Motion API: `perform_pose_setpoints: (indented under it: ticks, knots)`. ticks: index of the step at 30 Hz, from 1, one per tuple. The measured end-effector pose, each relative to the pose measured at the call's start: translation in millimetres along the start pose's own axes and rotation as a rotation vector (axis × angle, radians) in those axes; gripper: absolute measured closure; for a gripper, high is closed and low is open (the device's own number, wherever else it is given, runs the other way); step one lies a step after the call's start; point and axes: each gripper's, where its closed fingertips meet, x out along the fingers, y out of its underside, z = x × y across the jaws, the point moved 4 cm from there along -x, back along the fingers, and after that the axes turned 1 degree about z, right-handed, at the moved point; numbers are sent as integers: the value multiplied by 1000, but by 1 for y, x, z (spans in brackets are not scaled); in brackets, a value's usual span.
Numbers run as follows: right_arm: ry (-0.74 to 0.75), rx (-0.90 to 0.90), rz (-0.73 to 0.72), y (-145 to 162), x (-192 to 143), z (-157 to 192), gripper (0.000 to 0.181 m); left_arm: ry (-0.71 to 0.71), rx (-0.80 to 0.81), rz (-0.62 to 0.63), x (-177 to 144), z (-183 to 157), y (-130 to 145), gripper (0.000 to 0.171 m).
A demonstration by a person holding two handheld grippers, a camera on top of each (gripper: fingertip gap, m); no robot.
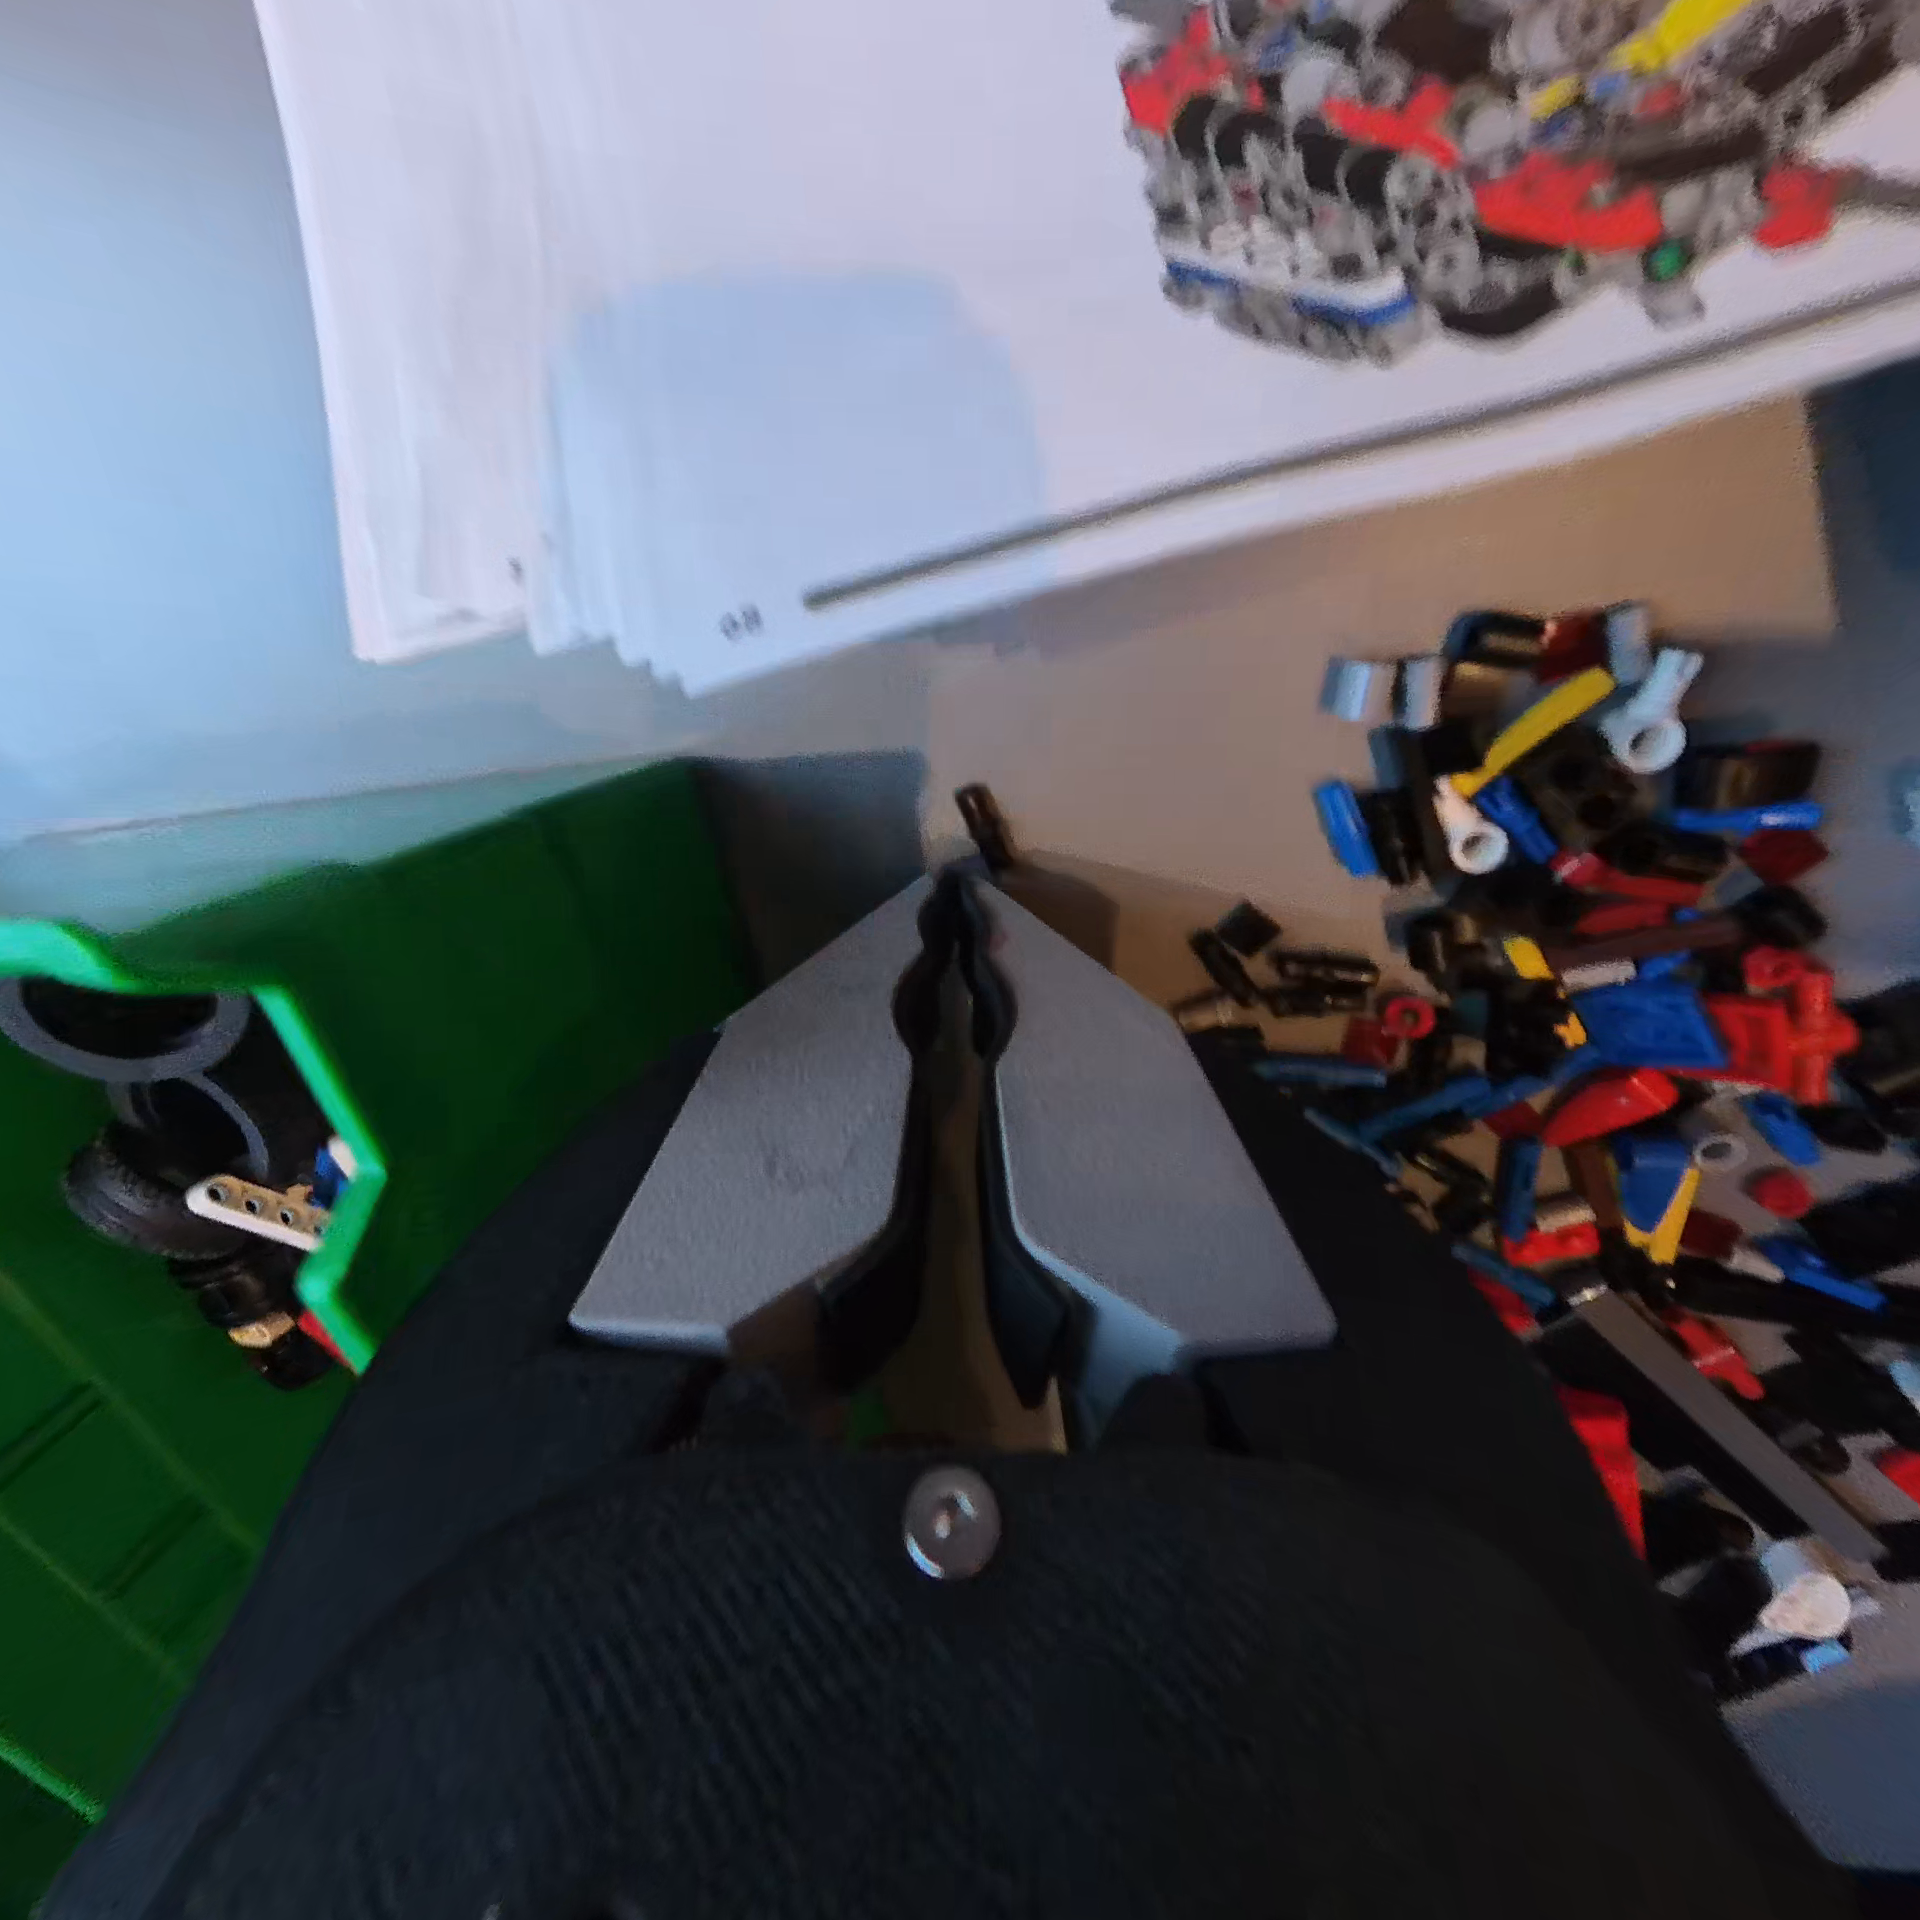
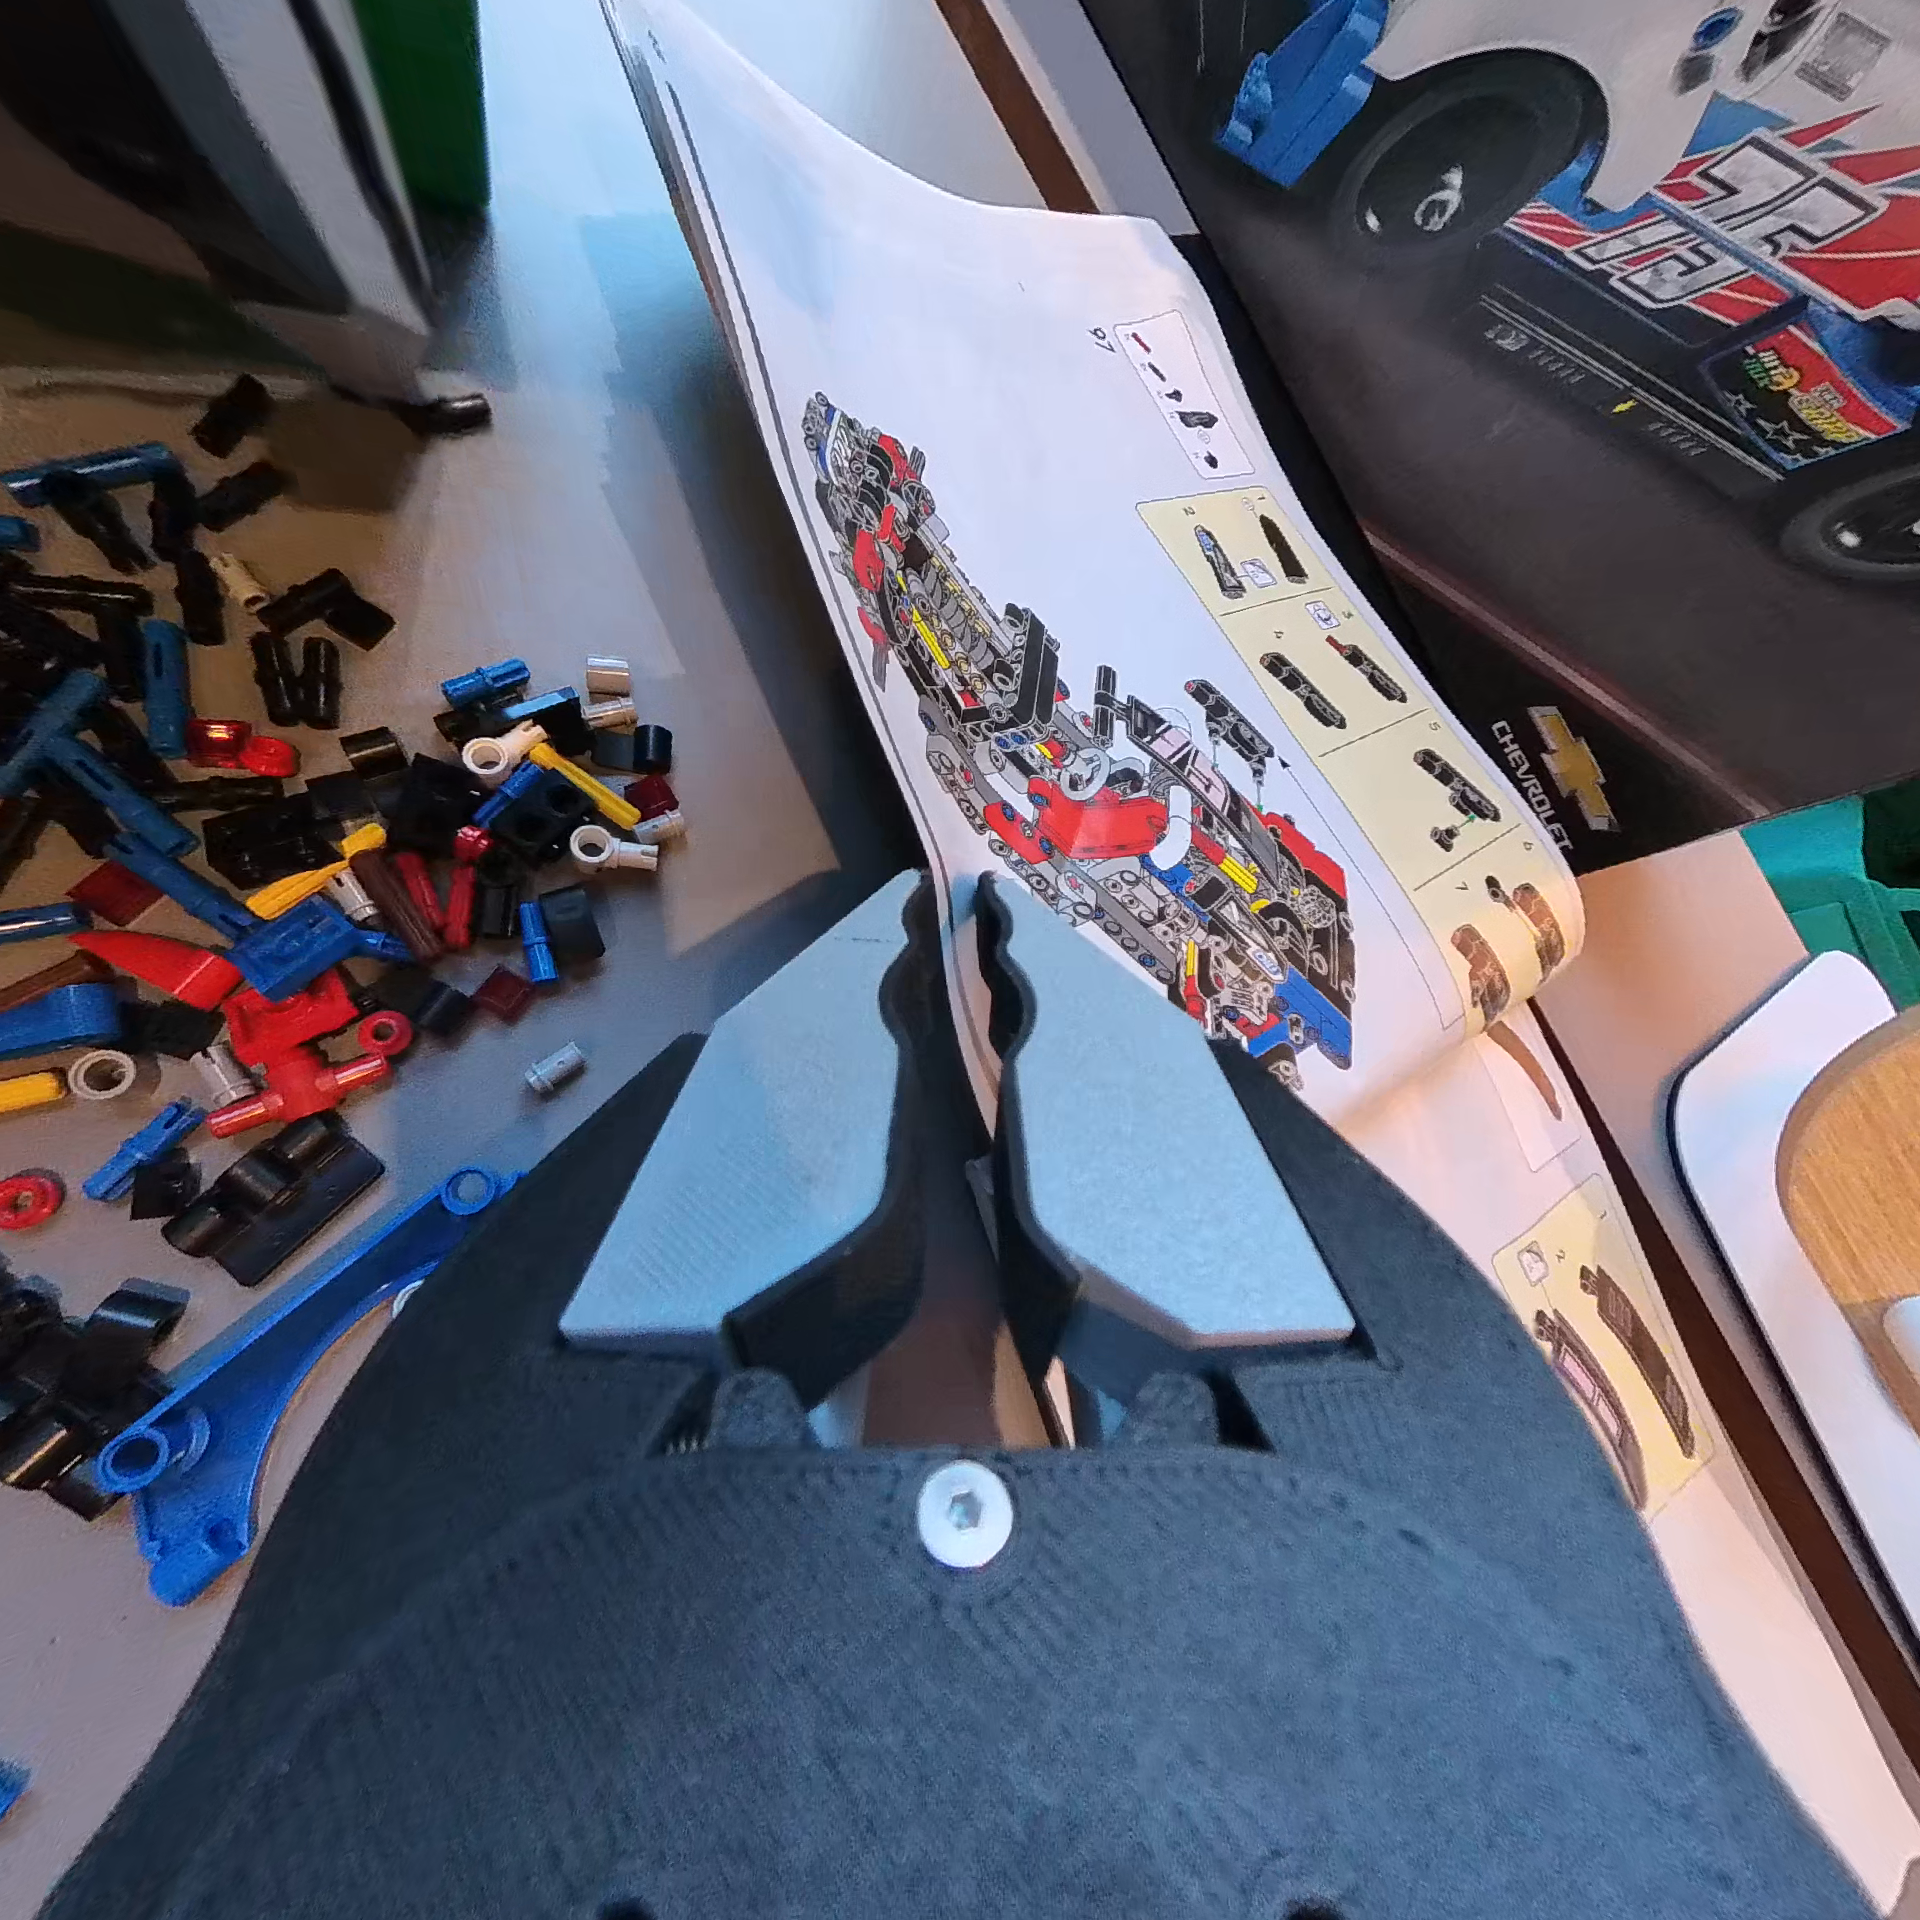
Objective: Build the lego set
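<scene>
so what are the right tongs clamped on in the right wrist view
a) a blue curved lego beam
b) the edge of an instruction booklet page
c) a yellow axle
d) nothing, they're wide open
b: the right tongs have their fingers closed on the lifted edge of the instruction booklet page, while the loose lego pieces lie untouched on the table to the left.

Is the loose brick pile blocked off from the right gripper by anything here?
Partly. The right gripper is clamped on the lifted page of the instruction booklet, so it is occupied. The brick pile lies on the table to its left with nothing visible standing between them.
</scene>
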Motion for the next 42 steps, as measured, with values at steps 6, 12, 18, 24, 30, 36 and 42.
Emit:
perform_pose_setpoints:
  ticks: [6, 12, 18, 24, 30, 36, 42]
  knots:
    - [4, -4, 2, -1, -1, 0, 178, 97, 74, 96, -10, -30, 42, 171]
    - [6, 2, -2, -1, -2, -1, 178, 58, 53, -60, -32, -19, 15, 171]
    - [13, -1, 7, -1, -1, 0, 178, 23, -6, -93, -17, 0, -18, 171]
    - [6, 2, 4, -1, -2, 1, 178, 56, -9, -28, -4, -2, -12, 171]
    - [-3, -5, 8, -1, -2, 1, 178, 135, 101, 12, -7, -28, 16, 171]
    - [0, -10, 14, 0, -3, 3, 178, 59, 75, -192, -26, -10, -12, 171]
    - [1, -2, 14, 0, -4, 3, 178, 143, 46, -156, -12, -15, -19, 171]
